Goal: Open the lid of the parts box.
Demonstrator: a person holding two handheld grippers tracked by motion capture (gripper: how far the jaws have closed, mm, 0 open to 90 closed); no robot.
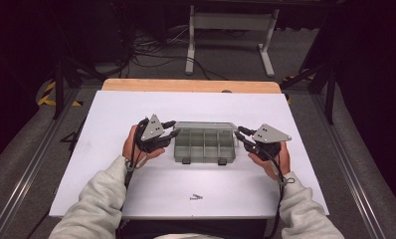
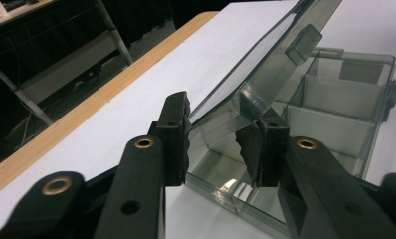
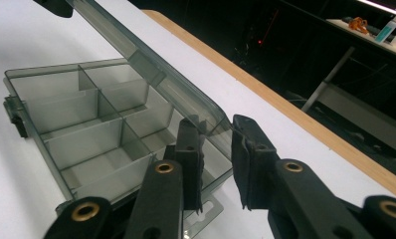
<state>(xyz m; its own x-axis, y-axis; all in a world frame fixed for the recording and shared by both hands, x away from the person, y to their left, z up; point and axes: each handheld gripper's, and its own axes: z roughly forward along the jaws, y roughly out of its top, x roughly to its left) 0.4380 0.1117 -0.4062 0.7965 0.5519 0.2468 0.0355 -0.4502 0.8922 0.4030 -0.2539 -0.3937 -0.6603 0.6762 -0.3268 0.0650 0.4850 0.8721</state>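
Compartment box (image 1: 204,145) sits mid-frame on the white table (image 1: 111,124), left gripper (image 2: 221,144) and right gripper (image 3: 217,159) each pinching an end of its half-raised clear lid (image 3: 151,64), so swing both ends up evenly, without twisting or dragging the base.

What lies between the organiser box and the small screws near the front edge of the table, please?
Nothing: in the high view the stretch of white table between the organiser box and the screws is bare.
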